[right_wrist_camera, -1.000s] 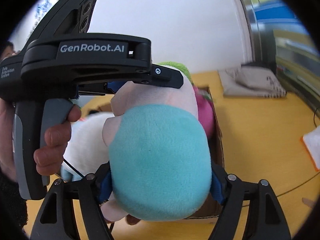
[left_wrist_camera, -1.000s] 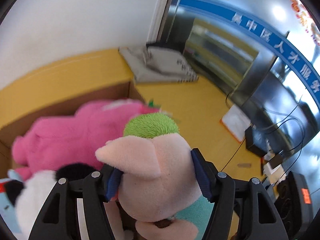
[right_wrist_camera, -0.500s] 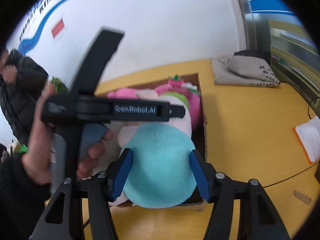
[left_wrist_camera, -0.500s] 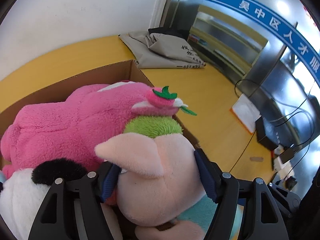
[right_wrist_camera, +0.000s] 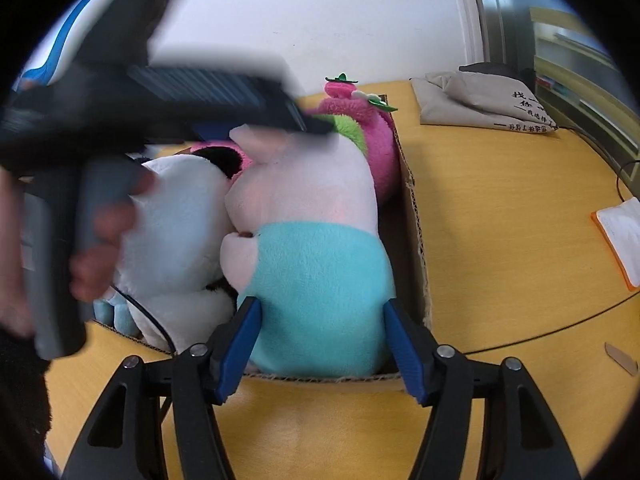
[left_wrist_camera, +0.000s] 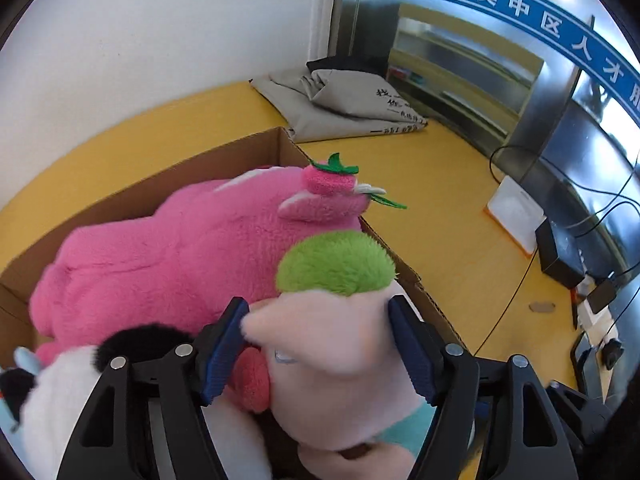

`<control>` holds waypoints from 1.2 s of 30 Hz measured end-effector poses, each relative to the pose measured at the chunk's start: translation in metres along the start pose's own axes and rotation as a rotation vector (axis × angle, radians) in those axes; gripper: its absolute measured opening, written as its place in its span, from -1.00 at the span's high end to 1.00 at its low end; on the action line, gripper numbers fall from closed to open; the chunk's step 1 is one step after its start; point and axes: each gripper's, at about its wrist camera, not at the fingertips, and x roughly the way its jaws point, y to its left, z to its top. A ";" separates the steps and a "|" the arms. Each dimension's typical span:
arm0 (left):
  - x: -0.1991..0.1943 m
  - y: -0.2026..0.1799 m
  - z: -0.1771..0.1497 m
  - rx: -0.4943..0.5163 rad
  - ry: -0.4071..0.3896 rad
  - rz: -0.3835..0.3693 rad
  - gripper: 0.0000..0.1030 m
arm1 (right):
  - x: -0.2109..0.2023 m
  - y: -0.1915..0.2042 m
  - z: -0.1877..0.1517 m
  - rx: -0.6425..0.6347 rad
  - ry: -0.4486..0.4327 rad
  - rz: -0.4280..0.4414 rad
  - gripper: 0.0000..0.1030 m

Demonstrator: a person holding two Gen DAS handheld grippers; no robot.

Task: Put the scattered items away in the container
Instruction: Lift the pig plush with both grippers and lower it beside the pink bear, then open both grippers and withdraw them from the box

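Observation:
A pink pig plush (left_wrist_camera: 340, 344) with green hair and a teal body (right_wrist_camera: 320, 284) sits in the cardboard box (left_wrist_camera: 224, 160) beside a big pink plush (left_wrist_camera: 180, 248) and a white-and-black plush (right_wrist_camera: 176, 220). My left gripper (left_wrist_camera: 318, 328) is shut on the pig's head. My right gripper (right_wrist_camera: 320, 320) stands open around the teal body at the box's near edge (right_wrist_camera: 416, 240), its pads at the plush's sides. The left gripper appears blurred in the right wrist view.
The box rests on a yellow table (right_wrist_camera: 500, 220). A folded grey bag (left_wrist_camera: 352, 100) lies at the back. A white pad with an orange rim (right_wrist_camera: 620, 232), black cables and devices (left_wrist_camera: 560, 256) are to the right.
Both grippers lowered the pig plush into the box. The right gripper's jaws widened and drew back toward the box's near edge.

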 end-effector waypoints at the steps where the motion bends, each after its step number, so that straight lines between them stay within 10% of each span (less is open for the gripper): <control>1: 0.002 -0.001 -0.001 0.007 -0.008 0.010 -0.57 | -0.004 0.003 -0.002 -0.011 0.002 -0.012 -0.49; 10: -0.061 0.008 -0.020 -0.044 -0.073 0.022 -0.61 | -0.060 0.008 -0.013 0.023 -0.085 -0.040 -0.60; 14: -0.136 0.030 -0.076 -0.115 -0.175 0.048 -1.00 | -0.080 0.022 -0.017 -0.003 -0.117 -0.081 -0.62; 22: -0.228 0.066 -0.194 -0.335 -0.242 0.145 -1.00 | -0.092 0.068 -0.024 -0.087 -0.169 -0.080 -0.63; 36: -0.229 0.056 -0.228 -0.355 -0.244 0.158 -1.00 | -0.099 0.090 -0.034 -0.138 -0.155 -0.177 -0.63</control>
